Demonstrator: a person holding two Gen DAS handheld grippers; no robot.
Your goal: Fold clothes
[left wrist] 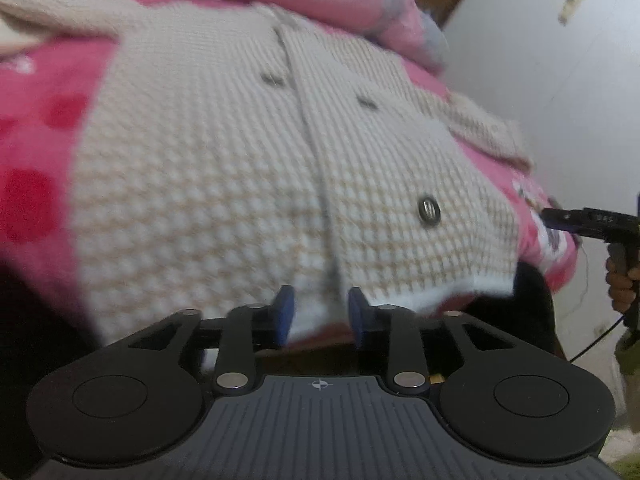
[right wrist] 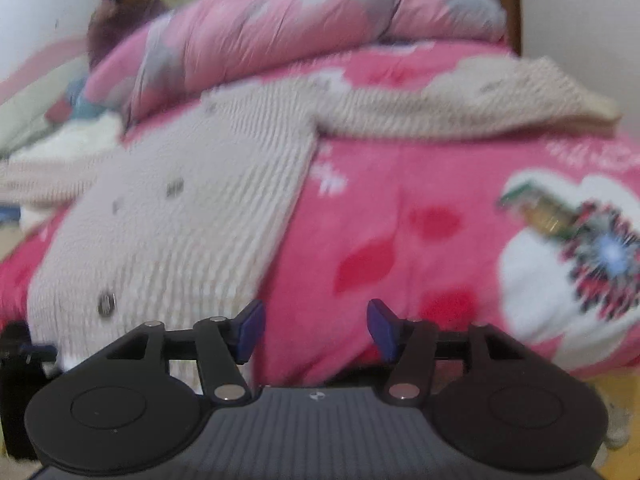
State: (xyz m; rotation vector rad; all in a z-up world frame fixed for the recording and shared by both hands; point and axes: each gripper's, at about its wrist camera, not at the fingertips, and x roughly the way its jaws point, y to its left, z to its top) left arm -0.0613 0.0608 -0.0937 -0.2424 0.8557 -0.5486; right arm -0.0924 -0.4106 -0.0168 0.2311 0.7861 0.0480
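1. The cardigan (left wrist: 224,168), a beige waffle-knit garment with dark buttons, lay spread front-up on the pink bedspread (right wrist: 400,240) of the bed. In the left wrist view it filled the centre of the frame; in the right wrist view it occupied the centre left. Laying it flat this way probably served to expose the hem and sleeves for folding.
2. One sleeve (right wrist: 460,108) extended toward the upper right of the right wrist view and was not yet folded in.
3. A rolled pink quilt (right wrist: 304,20) sat at the top of the frame behind the garment, clear of the working area.
4. The left gripper (left wrist: 320,314) stood at the hem, at the bottom centre of its view. Its jaws were partly open. The white hem edge showed in the gap, but the pads did not press on it.
5. The right gripper (right wrist: 316,330) was positioned over bare bedspread, just right of the cardigan's side edge. Its jaws were open wider and held nothing.
6. Judgement: both jaws had let go; the next grasp was likely a sleeve or side edge.
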